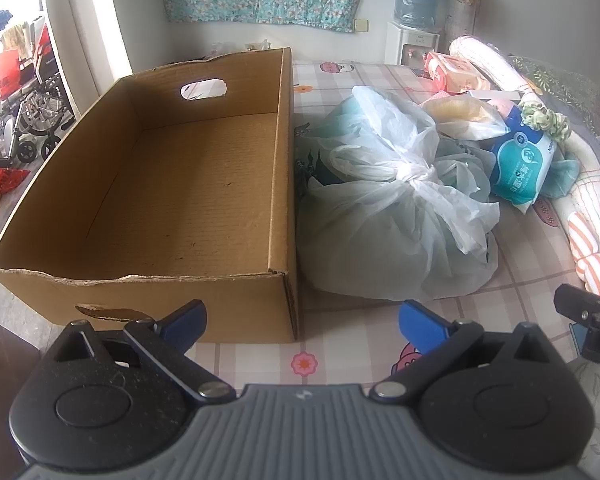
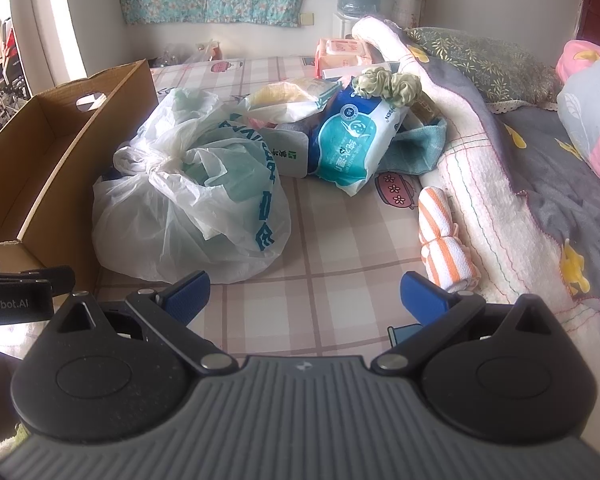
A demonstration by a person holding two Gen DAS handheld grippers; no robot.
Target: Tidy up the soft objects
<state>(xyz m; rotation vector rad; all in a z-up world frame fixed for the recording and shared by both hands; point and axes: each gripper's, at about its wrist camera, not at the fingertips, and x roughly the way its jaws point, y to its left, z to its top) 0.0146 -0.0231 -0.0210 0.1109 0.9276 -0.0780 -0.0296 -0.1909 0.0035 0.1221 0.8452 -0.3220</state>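
An empty brown cardboard box point(image 1: 172, 184) stands on the bed at the left; its corner also shows in the right wrist view point(image 2: 60, 152). A knotted white plastic bag point(image 1: 392, 216) point(image 2: 192, 200) lies right beside it. Behind the bag are a teal wipes pack point(image 1: 520, 164) point(image 2: 352, 144), a green scrunchie point(image 1: 544, 120) point(image 2: 388, 84), a yellow item in a clear bag point(image 2: 288, 96) and a rolled orange-striped towel point(image 1: 592, 260) point(image 2: 444, 240). My left gripper point(image 1: 302, 322) is open and empty, near the box's front corner. My right gripper point(image 2: 304, 294) is open and empty, in front of the bag.
A checked sheet point(image 2: 332, 240) covers the bed. A cream blanket point(image 2: 472, 168) and a grey quilt point(image 2: 560, 184) are piled at the right. Pink wipes packs point(image 2: 340, 50) lie at the back. A water dispenser point(image 1: 414, 20) stands by the wall, a wheelchair point(image 1: 32, 112) at the far left.
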